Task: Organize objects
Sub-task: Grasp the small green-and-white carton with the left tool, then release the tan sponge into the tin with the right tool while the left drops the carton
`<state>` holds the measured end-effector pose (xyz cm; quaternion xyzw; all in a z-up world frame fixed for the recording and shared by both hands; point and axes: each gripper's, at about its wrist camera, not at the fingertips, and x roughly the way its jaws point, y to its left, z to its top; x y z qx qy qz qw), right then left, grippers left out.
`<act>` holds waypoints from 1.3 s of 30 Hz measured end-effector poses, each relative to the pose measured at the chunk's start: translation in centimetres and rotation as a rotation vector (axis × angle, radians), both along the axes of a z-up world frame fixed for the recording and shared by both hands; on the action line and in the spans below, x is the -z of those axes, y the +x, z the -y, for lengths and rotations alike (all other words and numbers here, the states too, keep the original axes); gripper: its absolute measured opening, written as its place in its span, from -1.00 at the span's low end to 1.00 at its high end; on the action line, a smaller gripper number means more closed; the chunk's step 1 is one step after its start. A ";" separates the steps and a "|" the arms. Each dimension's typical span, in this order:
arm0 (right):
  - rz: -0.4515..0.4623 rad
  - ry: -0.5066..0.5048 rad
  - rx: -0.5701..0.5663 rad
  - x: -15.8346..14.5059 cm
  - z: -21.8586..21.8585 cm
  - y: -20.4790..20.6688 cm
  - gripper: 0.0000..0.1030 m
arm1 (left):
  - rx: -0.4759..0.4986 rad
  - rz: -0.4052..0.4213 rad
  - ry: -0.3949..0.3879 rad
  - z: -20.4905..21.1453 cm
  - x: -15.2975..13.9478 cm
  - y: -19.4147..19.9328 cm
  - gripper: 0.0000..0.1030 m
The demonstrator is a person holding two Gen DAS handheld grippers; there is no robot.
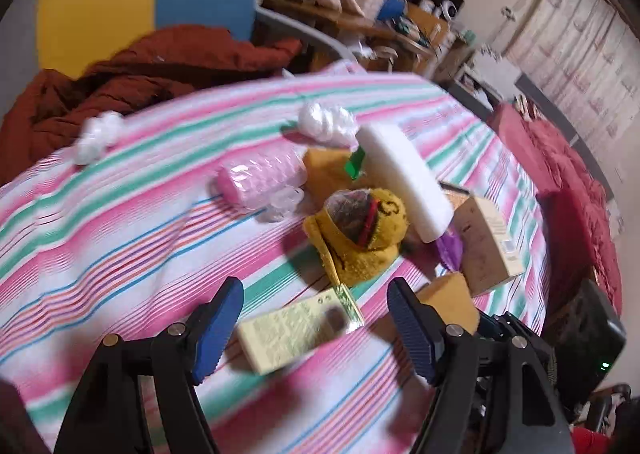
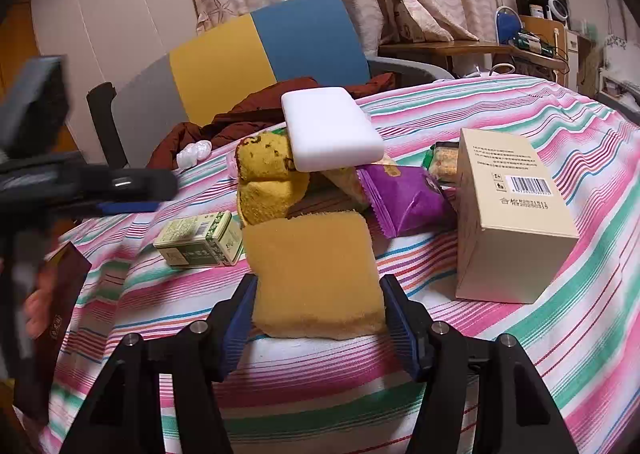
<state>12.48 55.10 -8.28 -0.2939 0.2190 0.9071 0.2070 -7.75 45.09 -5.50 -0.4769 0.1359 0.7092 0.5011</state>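
Note:
On the striped tablecloth [image 1: 120,222] a green tea tin [image 1: 296,330] lies on its side. My left gripper [image 1: 314,290] hovers over it, jaws wide open, pads clear of the tin. In the right wrist view the same tin [image 2: 200,240] sits left of a yellow sponge [image 2: 316,274]. My right gripper [image 2: 319,282] is shut on that sponge, both blue pads pressing its sides. Behind are a yellow towel bundle [image 2: 268,182], a white foam block [image 2: 332,130], a purple packet [image 2: 404,198] and a tan carton [image 2: 508,214].
A pink bubble-wrapped roll [image 1: 260,178] and two white plastic wads [image 1: 98,136] lie farther back. A rust-red jacket [image 1: 120,82] is heaped at the table's far edge by a blue and yellow chair [image 2: 280,50]. A hand holds a dark brown box [image 2: 60,294] at the left edge.

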 end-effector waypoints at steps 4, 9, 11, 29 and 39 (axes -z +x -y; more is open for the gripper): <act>-0.013 -0.021 0.000 0.1 -0.4 0.4 0.20 | 0.066 0.038 -0.055 -0.2 1.6 1.2 0.46; -0.017 -0.024 0.003 0.2 -0.5 0.3 0.20 | 0.089 0.026 -0.050 1.9 1.8 4.3 0.47; -0.012 -0.019 0.005 0.2 -0.4 0.2 0.20 | 0.067 0.003 -0.048 1.9 1.6 4.6 0.47; 0.000 0.005 0.011 0.0 -0.2 0.1 0.20 | -0.148 -0.160 0.077 5.3 4.0 7.5 -0.43; 0.015 0.121 0.040 -0.9 1.2 0.1 0.20 | -0.234 -0.220 0.100 7.8 3.6 8.4 -0.42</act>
